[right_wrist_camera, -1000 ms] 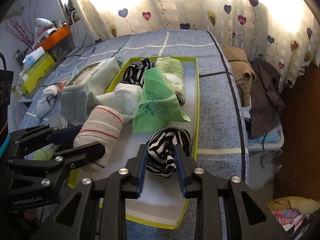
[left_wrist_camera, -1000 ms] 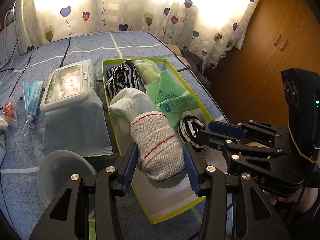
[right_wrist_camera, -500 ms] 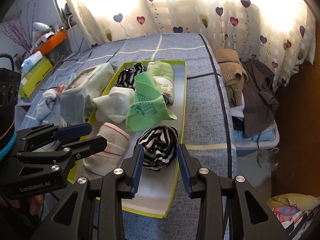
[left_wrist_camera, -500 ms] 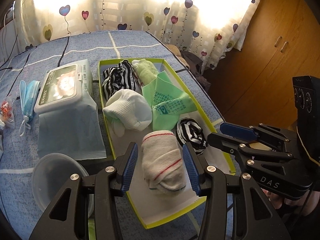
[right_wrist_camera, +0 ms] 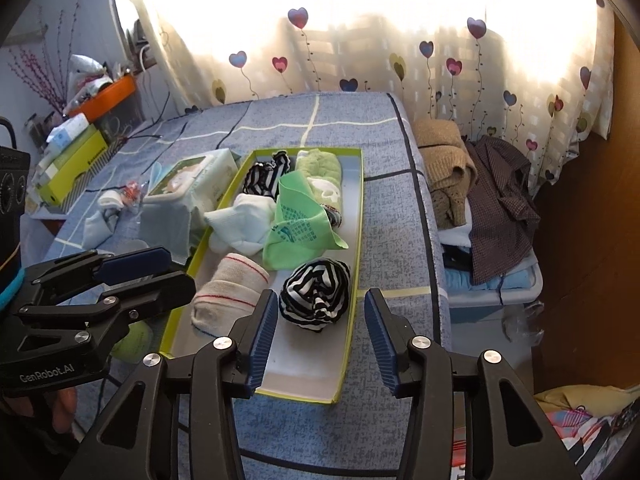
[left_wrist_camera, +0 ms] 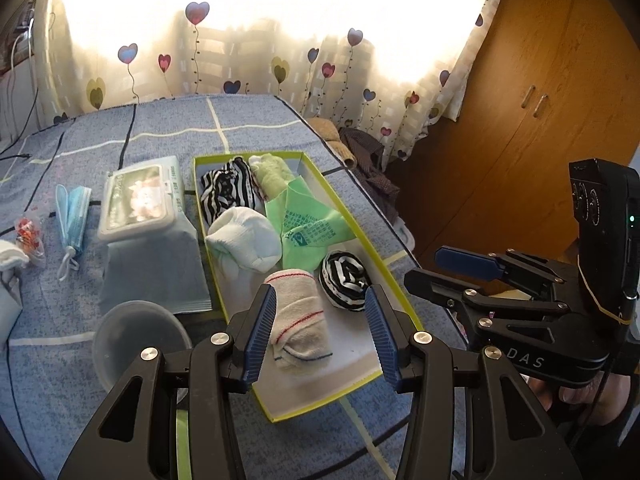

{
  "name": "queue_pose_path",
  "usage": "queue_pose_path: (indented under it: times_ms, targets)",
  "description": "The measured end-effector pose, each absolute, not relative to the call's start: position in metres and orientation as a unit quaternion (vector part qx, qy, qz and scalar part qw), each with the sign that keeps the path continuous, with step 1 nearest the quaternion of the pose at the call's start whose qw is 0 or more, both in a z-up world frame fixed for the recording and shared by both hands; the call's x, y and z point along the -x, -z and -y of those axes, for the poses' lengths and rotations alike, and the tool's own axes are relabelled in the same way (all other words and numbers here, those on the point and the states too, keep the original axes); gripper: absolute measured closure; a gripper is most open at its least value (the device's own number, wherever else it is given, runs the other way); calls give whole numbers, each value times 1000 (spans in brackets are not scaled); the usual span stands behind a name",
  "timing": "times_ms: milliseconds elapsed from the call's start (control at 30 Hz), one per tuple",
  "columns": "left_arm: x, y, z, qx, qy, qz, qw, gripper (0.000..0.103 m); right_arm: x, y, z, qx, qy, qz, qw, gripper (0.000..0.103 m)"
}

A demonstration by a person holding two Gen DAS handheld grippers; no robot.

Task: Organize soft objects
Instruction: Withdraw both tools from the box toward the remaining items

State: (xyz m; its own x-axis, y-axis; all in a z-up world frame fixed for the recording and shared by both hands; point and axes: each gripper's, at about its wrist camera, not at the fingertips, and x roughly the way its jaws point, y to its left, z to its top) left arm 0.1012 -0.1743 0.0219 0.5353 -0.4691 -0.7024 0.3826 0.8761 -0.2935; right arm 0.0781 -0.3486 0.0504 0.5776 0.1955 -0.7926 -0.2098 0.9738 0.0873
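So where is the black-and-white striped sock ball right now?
In both wrist views the striped sock ball lies in the green-rimmed box, near end, right of the red-striped beige roll, below the green cloth.

Ahead of the left gripper (left_wrist_camera: pixel 320 330), whose matt black plastic arms carry ribbed blue pads and shiny metal screws, lies a cream ribbed knit sock roll (left_wrist_camera: pixel 298 316) in a smooth, matt cardboard box (left_wrist_camera: pixel 396 292). Just right of it sits a soft striped cloth ball (left_wrist_camera: pixel 346 274). Beyond lies a thin, faintly glossy green bag (left_wrist_camera: pixel 310 230). To the left stands a translucent plastic bowl (left_wrist_camera: pixel 134 340) on the coarse-looking blue bedcover (left_wrist_camera: pixel 48 316).
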Motion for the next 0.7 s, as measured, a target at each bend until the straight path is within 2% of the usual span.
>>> queue_pose_path:
  times_ms: [400, 700]
  targets:
    - [-75, -43, 149, 45, 228, -389, 892, 55, -55, -70, 327, 19, -114, -426, 897, 51]
    - [-62, -55, 121, 49, 211, -375, 902, 55, -50, -82, 314, 25, -116, -412, 903, 50]
